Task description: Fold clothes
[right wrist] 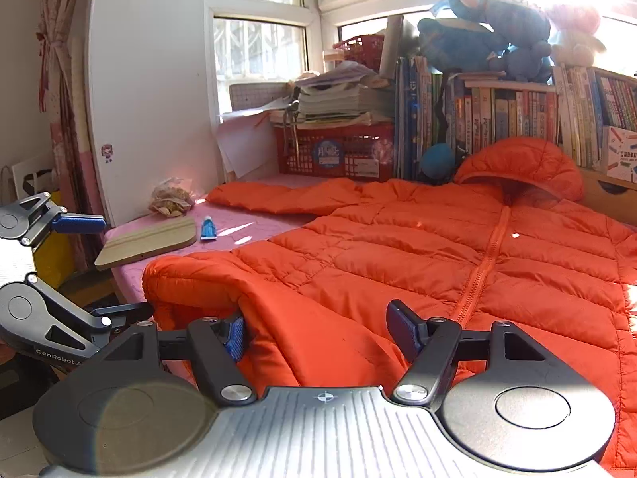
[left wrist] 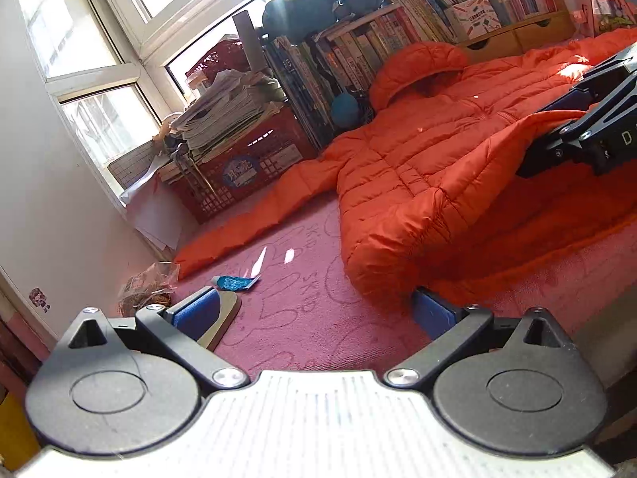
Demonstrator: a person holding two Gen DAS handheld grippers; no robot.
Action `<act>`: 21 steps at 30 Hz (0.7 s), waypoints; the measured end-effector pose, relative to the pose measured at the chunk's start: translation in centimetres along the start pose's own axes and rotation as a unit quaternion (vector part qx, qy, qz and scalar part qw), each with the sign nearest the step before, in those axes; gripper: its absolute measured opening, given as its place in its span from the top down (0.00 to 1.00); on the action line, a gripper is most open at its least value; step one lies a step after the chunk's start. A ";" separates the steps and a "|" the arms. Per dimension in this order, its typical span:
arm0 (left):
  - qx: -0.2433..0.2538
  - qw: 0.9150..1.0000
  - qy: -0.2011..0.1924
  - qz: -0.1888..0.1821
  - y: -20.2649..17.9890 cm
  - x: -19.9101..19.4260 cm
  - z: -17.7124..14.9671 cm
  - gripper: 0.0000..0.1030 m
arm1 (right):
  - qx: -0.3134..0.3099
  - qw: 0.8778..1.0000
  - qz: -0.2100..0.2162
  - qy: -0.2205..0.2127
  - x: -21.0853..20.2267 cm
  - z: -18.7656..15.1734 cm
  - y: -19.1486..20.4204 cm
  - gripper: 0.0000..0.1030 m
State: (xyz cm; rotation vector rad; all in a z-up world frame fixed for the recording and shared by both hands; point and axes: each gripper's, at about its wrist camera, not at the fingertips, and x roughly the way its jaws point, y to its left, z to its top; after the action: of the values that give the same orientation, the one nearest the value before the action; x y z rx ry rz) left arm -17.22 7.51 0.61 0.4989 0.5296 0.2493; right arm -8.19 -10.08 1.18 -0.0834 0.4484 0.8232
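while both tongs gape, jacket lies flat.

Sunlit bedroom corner by the windows

Daylight is pouring through the white-framed windows and glaring over the bookshelf, where plush toys are sitting on top; a red crate is bearing stacked papers beside a white wall, and a pink mat is covering the surface.
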 end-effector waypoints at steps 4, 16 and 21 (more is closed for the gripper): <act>0.009 0.998 -0.039 -0.044 -1.8 0.4 1.2 0.00 | 0.016 1.000 0.010 -0.007 -0.1 0.2 -0.1 0.33; 0.001 0.992 -0.043 0.116 -3.5 3.8 3.1 0.00 | 0.039 0.999 0.011 -0.013 -0.4 0.0 -0.5 0.32; 0.011 0.990 -0.021 0.139 -2.5 2.9 2.0 0.00 | 0.046 0.999 0.009 -0.012 -0.3 -0.1 -0.8 0.28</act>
State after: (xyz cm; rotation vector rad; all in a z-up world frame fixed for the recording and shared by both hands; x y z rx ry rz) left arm -13.42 5.62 -0.38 0.5985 0.4204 0.4979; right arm -7.83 -10.82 1.09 0.0158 0.4636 0.8196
